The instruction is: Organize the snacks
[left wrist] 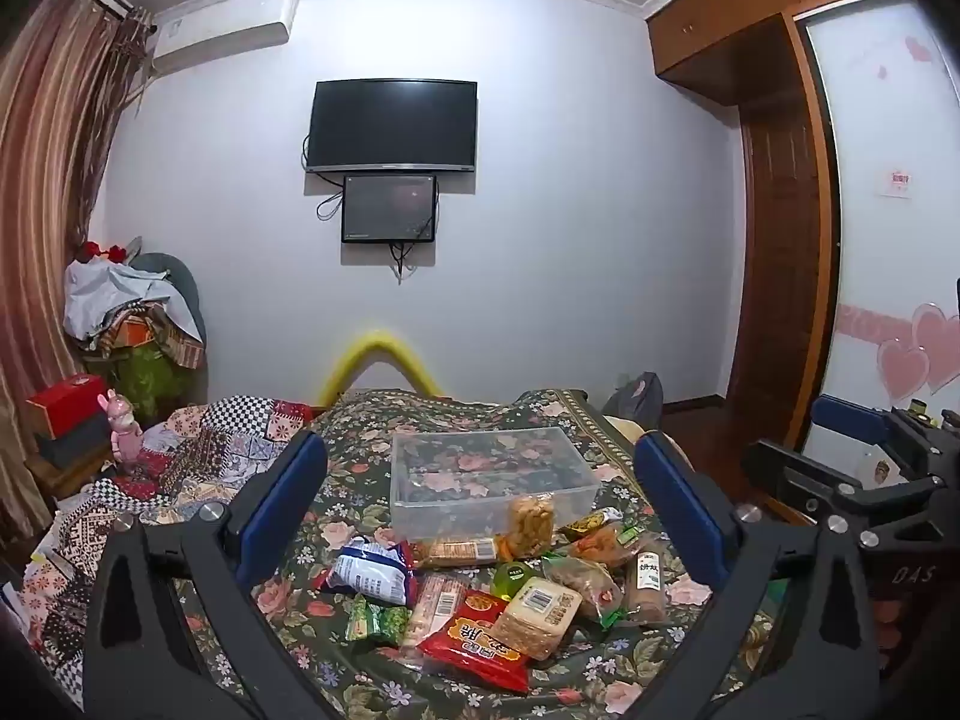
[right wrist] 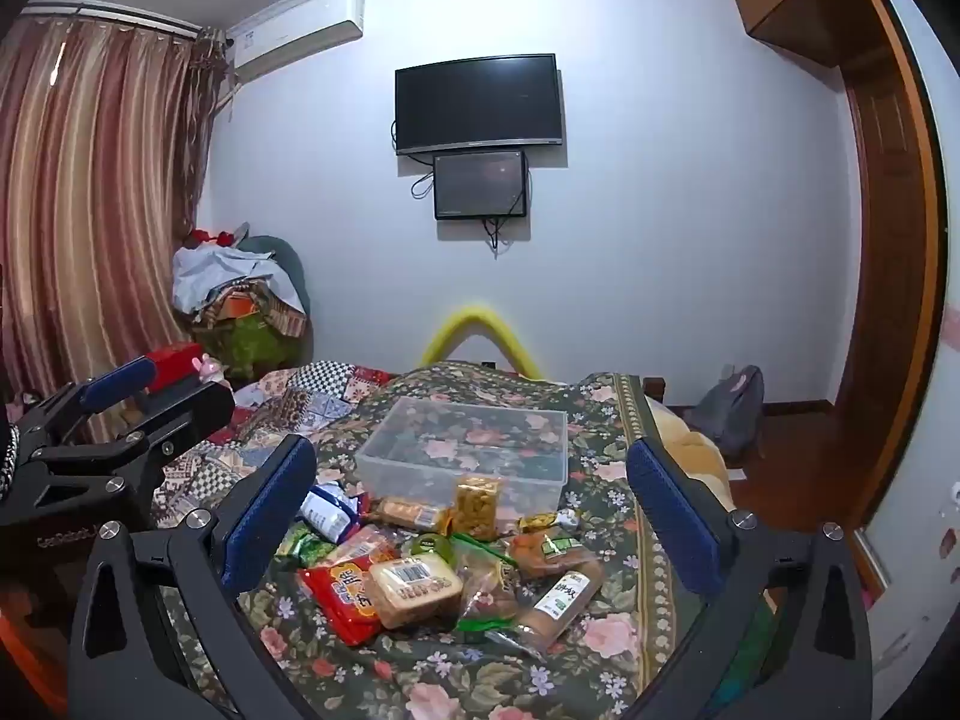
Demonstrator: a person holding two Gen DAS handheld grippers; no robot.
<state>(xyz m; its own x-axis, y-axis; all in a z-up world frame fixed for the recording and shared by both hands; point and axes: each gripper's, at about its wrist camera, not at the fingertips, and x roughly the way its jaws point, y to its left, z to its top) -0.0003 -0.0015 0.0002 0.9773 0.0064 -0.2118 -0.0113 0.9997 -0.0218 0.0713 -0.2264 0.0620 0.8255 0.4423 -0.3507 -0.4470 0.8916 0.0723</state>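
A pile of packaged snacks lies on the floral bedspread (left wrist: 360,660), among them a red packet (left wrist: 474,645), a clear-wrapped tan cake (left wrist: 537,615), a blue-white packet (left wrist: 372,573) and a green packet (left wrist: 378,618). Behind the pile stands an empty clear plastic box (left wrist: 492,480), also in the right wrist view (right wrist: 468,450). My left gripper (left wrist: 480,516) is open and empty, above the near side of the pile. My right gripper (right wrist: 474,510) is open and empty, at a similar height to its right. The red packet (right wrist: 342,594) and the cake (right wrist: 414,591) lie between its fingers in view.
A patchwork quilt (left wrist: 198,450) covers the bed's left side. Boxes and a pink figurine (left wrist: 123,432) sit at the left by the curtain. A grey backpack (right wrist: 735,408) lies on the floor at the right near the wooden wardrobe (left wrist: 780,240). A TV (left wrist: 393,126) hangs on the far wall.
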